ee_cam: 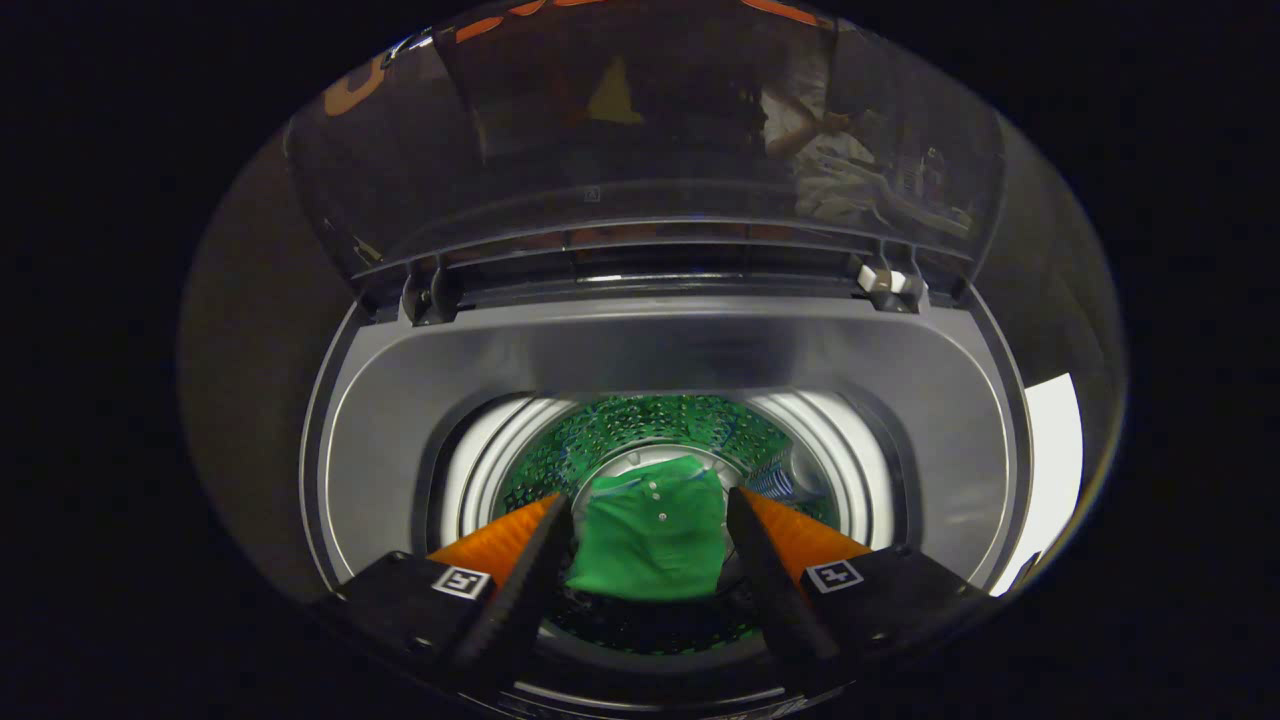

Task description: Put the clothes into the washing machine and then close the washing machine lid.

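Observation:
I look down into a top-loading washing machine (650, 345) whose see-through lid (650, 150) stands raised at the back. A green buttoned garment (650, 545) lies folded on the bottom of the perforated drum (640, 425). My gripper (648, 498) hovers over the drum mouth, its orange-and-black fingers (520, 545) spread wide on either side of the garment as seen from above. The fingers are open and do not touch the cloth, which rests well below them.
The grey top deck rings the drum opening, with a white inner ring (480, 470) below it. Two lid hinges (428, 295) (885, 283) sit at the back corners. A person is reflected in the lid (820, 130). A bright white patch (1050, 450) lies right of the machine.

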Motion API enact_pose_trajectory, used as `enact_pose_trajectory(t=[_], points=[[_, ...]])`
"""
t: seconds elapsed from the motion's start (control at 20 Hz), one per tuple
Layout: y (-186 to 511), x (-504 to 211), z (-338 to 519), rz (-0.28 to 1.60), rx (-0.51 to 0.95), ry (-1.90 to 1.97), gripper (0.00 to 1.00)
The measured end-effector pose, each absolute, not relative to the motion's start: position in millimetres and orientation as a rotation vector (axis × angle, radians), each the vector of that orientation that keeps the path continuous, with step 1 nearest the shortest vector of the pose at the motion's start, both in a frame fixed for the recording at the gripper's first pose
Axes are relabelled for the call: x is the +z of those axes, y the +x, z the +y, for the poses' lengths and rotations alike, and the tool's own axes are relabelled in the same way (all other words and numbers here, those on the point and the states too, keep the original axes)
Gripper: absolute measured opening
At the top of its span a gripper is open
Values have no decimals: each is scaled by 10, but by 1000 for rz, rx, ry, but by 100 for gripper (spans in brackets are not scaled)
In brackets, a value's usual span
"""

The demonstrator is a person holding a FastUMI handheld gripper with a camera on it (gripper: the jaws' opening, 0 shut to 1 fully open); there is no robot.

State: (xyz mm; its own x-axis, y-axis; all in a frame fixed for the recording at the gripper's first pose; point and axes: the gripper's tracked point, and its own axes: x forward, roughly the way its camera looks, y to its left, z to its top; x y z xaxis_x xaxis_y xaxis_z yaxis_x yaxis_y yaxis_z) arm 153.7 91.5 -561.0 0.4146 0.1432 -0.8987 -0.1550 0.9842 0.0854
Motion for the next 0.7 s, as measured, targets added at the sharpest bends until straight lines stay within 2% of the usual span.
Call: enact_pose_trajectory(t=[0.35,0.7], points=[[1417,-5173,714,1008,148,32,98],[1609,-3927,486,713,82,91,98]])
